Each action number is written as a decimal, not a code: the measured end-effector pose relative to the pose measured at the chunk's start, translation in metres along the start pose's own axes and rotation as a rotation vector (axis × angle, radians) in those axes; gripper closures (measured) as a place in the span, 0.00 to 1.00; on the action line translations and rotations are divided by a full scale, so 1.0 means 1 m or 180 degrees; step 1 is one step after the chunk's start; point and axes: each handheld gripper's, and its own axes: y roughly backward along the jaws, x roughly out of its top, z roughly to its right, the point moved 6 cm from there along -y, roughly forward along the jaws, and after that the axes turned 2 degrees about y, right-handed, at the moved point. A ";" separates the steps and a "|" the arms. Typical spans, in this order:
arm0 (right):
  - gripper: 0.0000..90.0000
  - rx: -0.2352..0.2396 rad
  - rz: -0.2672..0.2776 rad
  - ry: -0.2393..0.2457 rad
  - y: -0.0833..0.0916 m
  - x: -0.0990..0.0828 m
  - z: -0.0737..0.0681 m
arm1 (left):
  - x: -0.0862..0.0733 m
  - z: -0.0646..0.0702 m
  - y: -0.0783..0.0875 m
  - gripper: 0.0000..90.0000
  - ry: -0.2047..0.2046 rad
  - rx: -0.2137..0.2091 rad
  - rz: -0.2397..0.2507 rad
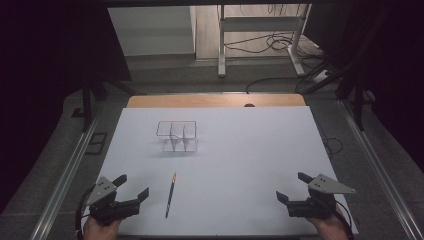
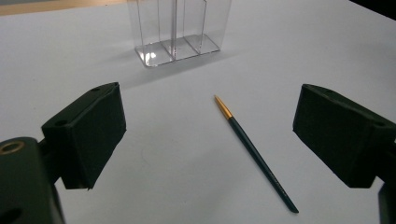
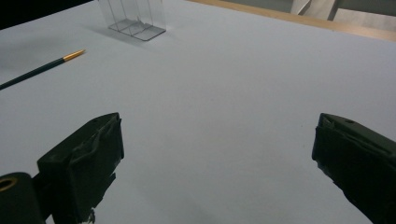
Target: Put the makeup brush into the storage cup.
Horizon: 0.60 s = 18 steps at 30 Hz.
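A thin dark green brush with a gold ferrule [image 1: 170,195] lies flat on the white table cover [image 1: 240,150], near the front left. It runs diagonally in the left gripper view [image 2: 254,151], gold tip pointing away. A clear plastic holder with three compartments [image 1: 177,135] stands upright farther back [image 2: 177,28] [image 3: 133,18]. My left gripper [image 1: 131,186] rests at the front left, just left of the brush, open with nothing between its jaws. At the front right my right gripper [image 1: 294,187] stands open and empty too. The brush's tip end [image 3: 42,67] lies at the upper left of the right gripper view.
A strip of wooden tabletop [image 1: 215,101] shows beyond the white cover's far edge. Behind it stand a white metal frame [image 1: 260,35] and loose cables [image 1: 280,45] on the floor. Metal rails [image 1: 65,175] run along both sides of the table.
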 end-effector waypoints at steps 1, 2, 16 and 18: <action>0.02 0.0000 -0.0003 0.0002 0.000 0.000 -0.001 | 0.001 0.001 0.000 0.11 0.0027 -0.0028 0.0014; 0.02 -0.0001 0.0002 0.0007 0.000 0.000 -0.001 | 0.001 0.001 0.001 0.10 0.0057 -0.0062 0.0025; 0.01 -0.0021 0.0077 0.0044 0.002 0.002 -0.001 | 0.002 -0.003 0.002 0.02 0.0261 -0.0019 -0.0086; 0.01 -0.0019 0.0074 0.0058 0.001 0.002 -0.002 | 0.002 -0.004 0.003 0.01 0.0286 -0.0013 -0.0081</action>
